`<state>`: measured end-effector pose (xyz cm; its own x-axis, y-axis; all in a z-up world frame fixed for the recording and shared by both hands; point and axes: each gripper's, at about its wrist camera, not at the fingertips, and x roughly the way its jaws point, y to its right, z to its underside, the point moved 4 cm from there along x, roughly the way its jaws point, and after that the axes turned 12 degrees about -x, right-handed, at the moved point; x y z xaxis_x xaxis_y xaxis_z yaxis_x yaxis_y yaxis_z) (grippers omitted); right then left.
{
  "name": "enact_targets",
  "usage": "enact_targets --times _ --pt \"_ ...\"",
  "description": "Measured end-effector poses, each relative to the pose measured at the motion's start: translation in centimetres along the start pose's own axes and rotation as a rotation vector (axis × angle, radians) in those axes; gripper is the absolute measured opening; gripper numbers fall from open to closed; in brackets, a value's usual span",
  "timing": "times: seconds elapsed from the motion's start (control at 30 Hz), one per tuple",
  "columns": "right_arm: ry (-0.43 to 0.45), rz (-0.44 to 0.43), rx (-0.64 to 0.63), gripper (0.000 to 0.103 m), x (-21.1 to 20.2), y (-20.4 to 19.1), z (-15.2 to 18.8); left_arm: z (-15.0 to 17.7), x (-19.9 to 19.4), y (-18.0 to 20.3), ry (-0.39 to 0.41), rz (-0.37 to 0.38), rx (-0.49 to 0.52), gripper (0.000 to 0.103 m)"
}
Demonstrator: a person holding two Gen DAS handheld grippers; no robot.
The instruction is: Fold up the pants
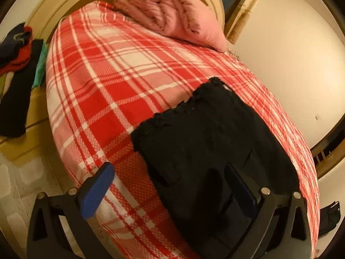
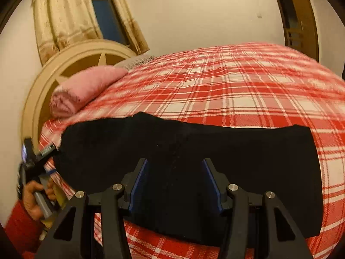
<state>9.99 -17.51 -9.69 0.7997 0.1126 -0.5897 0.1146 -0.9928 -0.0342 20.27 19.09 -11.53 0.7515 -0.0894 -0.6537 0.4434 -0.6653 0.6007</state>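
Observation:
The black pants [image 1: 207, 138] lie flat in a folded band on the red plaid bedcover [image 1: 112, 90], near the bed's edge. My left gripper [image 1: 170, 185] is open wide; its right finger hovers over the near end of the pants and its left finger [image 1: 98, 190] over the bare plaid. In the right wrist view the pants [image 2: 248, 151] stretch across the bedcover [image 2: 237, 90]. My right gripper [image 2: 175, 183] stands open above their middle, with nothing pinched between the blue pads. The left gripper [image 2: 36, 157] shows at the far left, held by a hand in a red sleeve.
A rolled pink blanket [image 1: 170, 13] lies at the head of the bed against a cream headboard [image 2: 71, 58]. A pile of dark and red clothes [image 1: 17, 49] sits on a ledge beside the bed. A curtained window [image 2: 86, 15] and bare wall stand behind.

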Motion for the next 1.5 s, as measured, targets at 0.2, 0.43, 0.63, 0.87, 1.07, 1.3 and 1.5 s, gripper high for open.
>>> enact_targets --times 0.2,0.43,0.63,0.87,1.07,1.3,1.5 --pt "-0.07 0.032 -0.105 0.066 2.7 -2.8 0.8 -1.4 -0.6 0.0 0.049 -0.015 0.031 0.103" --pt "-0.137 0.126 -0.218 0.061 5.2 -4.0 2.1 -1.9 -1.4 -0.1 0.071 -0.013 0.06 0.103" --pt "-0.188 0.11 -0.2 0.026 5.0 -3.1 1.6 -2.0 -1.7 0.2 0.085 -0.008 0.093 0.103" --pt "-0.113 -0.075 0.097 0.017 3.8 -0.1 -1.2 -1.9 -1.6 -0.1 0.072 -0.002 0.083 0.103" --pt "-0.036 -0.112 -0.061 0.017 4.8 -5.1 -3.7 -2.2 -1.8 -0.2 0.081 0.001 0.077 0.103" --pt "-0.07 -0.09 -0.287 0.059 9.1 -10.3 -0.4 -1.7 -2.0 0.7 0.087 -0.001 0.146 0.103" --pt "0.052 -0.262 -0.225 0.062 4.6 -9.9 -2.2 -0.3 -2.4 3.4 0.084 0.034 0.275 0.103"
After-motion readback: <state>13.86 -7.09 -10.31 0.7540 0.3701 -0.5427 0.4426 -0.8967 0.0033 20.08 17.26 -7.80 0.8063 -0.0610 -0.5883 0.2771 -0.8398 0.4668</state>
